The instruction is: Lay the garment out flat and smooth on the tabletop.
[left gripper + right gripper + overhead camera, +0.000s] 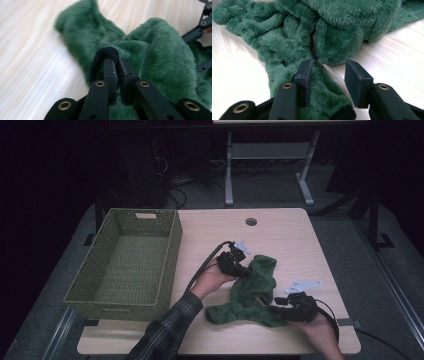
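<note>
Green fuzzy garment (252,292) lies crumpled on the table (285,235), right of the basket (127,262), between both hands. Plush pile, thick folds, with a dark ribbed hem (105,53). Left gripper (235,265) is clenched on that hem, the fold pinched between its jaws. Right gripper (280,305) has its jaws parted, with fabric lying between them, pads not pressing it.

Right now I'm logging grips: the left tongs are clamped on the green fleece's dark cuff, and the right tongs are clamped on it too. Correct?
Only half. The left tongs do pinch the dark cuff of the green fleece. The right tongs stand open over the fleece, as the right gripper view shows.
</note>
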The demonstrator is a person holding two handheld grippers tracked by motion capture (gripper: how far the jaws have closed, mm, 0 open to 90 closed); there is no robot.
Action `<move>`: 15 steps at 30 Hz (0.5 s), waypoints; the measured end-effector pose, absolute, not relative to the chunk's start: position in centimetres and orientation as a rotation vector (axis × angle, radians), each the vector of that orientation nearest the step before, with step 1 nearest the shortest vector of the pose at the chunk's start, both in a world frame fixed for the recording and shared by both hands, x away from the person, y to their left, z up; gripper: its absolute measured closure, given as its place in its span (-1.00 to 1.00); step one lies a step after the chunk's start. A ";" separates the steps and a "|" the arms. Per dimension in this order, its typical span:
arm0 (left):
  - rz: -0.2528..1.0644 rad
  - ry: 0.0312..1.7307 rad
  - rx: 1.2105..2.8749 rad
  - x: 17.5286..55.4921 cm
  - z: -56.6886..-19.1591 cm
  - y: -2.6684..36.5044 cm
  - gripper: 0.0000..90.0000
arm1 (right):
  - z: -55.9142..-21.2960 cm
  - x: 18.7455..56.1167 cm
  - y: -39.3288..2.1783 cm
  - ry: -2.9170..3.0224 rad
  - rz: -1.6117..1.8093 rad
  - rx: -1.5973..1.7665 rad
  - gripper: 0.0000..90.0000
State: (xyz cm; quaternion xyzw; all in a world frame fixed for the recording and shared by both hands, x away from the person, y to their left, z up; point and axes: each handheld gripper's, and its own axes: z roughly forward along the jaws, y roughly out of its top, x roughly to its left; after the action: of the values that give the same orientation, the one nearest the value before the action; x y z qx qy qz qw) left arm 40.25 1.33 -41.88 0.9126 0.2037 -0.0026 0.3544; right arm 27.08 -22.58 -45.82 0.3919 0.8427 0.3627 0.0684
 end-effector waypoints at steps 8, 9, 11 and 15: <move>-0.008 0.581 2.292 39.8 -41.8 3.6 0.90 | -46.1 27.8 -21.7 2.523 1.076 1.227 0.19; -0.010 0.584 2.288 39.8 -41.9 3.7 0.90 | -46.3 28.0 -21.6 2.519 1.072 1.218 0.19; -0.007 0.589 2.285 39.7 -41.8 3.8 0.90 | -46.3 28.2 -21.5 2.505 1.072 1.227 0.26; -0.002 0.587 2.291 39.6 -41.7 4.0 0.90 | -46.4 28.7 -21.6 2.477 1.075 1.240 0.56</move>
State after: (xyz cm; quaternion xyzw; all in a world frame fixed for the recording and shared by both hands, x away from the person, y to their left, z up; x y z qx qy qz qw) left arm 39.55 4.00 -41.70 0.8966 0.2298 -0.0009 0.3786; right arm 28.70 -21.64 -46.36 0.4157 0.8306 0.3606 0.0849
